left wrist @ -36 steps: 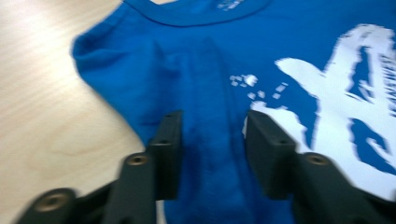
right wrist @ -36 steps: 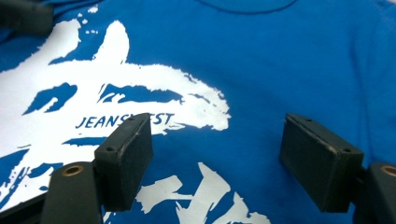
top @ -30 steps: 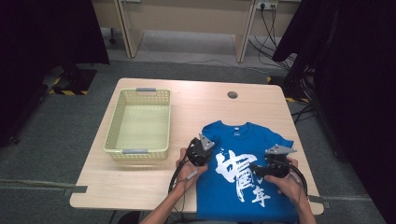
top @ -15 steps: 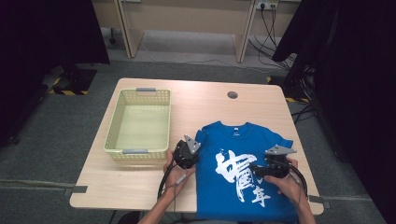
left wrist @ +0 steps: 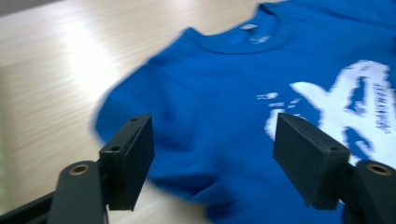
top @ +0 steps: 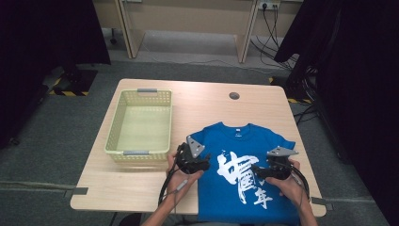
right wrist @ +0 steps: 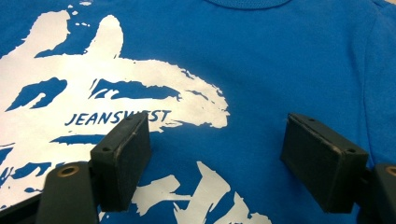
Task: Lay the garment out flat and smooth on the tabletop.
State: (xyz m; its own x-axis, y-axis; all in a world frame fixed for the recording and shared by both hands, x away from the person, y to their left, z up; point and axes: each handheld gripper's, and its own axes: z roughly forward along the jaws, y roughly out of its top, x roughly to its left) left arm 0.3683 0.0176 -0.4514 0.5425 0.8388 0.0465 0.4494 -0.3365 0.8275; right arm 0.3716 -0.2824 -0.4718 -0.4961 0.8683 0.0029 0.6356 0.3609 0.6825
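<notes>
A blue T-shirt (top: 263, 141) with a white print lies flat, face up, on the front right of the wooden table (top: 136, 183). My left gripper (top: 200, 164) hovers over the shirt's left sleeve. Its jaws have just been opening and now stand apart with nothing between them. In the left gripper view the sleeve and collar of the shirt (left wrist: 224, 84) lie just beyond the left gripper (left wrist: 212, 140). My right gripper (top: 259, 172) is open low over the print on the shirt's right half. In the right gripper view the shirt (right wrist: 280, 56) spreads under the open right gripper (right wrist: 217, 140).
A pale green plastic basket (top: 115, 127) with nothing in it stands on the table's left half, close to my left hand. A round cable hole (top: 234, 95) sits near the far edge. Bare wood lies behind the shirt. Dark curtains flank the table.
My left gripper drew the left sleeve outward to the left, then opened, let go of it and lifted a little. The right gripper has stayed put.
</notes>
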